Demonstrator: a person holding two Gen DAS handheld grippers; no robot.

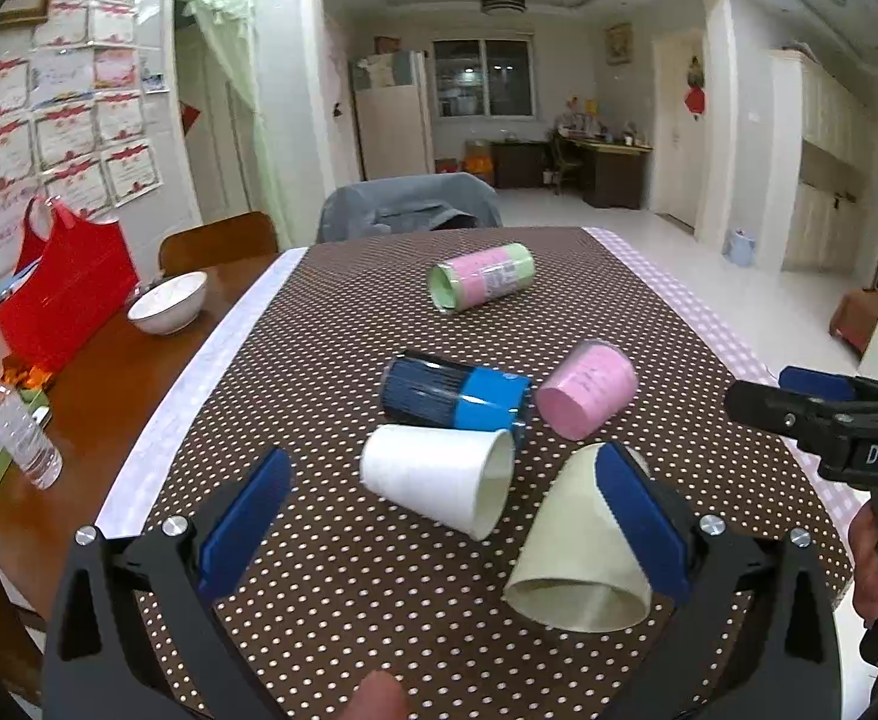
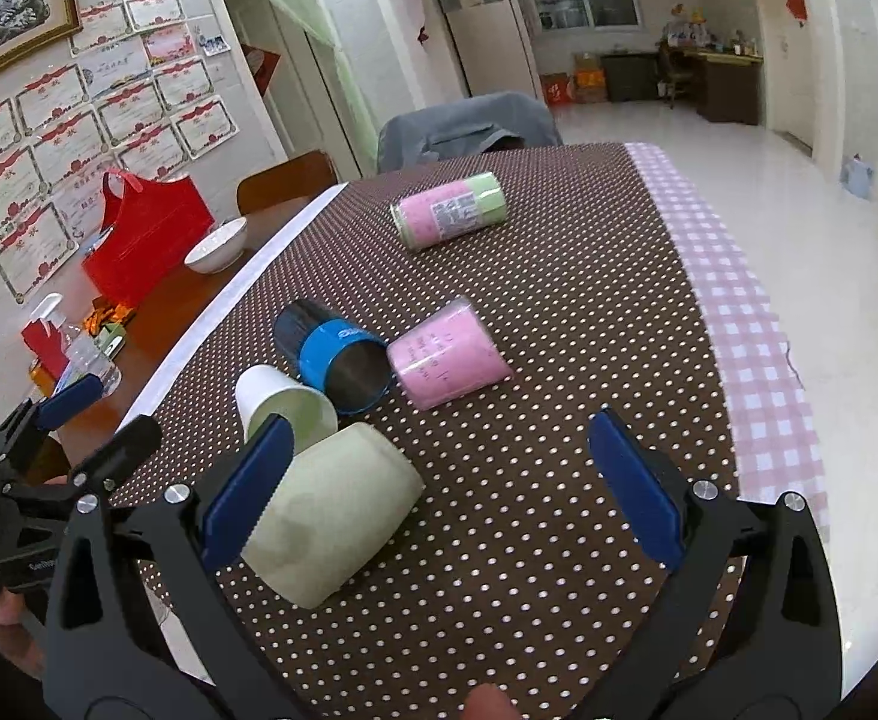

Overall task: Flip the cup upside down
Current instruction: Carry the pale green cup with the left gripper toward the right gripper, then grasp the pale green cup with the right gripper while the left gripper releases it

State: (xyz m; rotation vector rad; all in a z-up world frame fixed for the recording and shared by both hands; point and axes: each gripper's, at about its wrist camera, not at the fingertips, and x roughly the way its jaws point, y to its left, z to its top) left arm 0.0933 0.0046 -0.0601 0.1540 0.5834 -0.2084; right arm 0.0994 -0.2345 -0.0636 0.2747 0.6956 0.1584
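Several cups lie on their sides on the dotted brown tablecloth [image 1: 331,588]. A pale green cup [image 1: 571,564] lies nearest, also in the right wrist view [image 2: 331,516]. A white paper cup [image 1: 439,480] [image 2: 283,402], a blue and black cup [image 1: 457,399] [image 2: 337,360], a pink cup [image 1: 586,390] [image 2: 448,360] and a pink and green cup [image 1: 481,276] [image 2: 451,210] lie beyond. My left gripper [image 1: 445,528] is open, its right finger over the pale green cup. My right gripper [image 2: 445,486] is open, its left finger beside that cup; it shows in the left wrist view [image 1: 799,402].
A white bowl [image 1: 168,303], a red bag [image 1: 67,294] and a spray bottle [image 1: 13,420] stand on the bare wood at the left. A chair with a grey cover [image 1: 409,207] stands at the far end. A pink checked cloth [image 2: 751,348] edges the table on the right.
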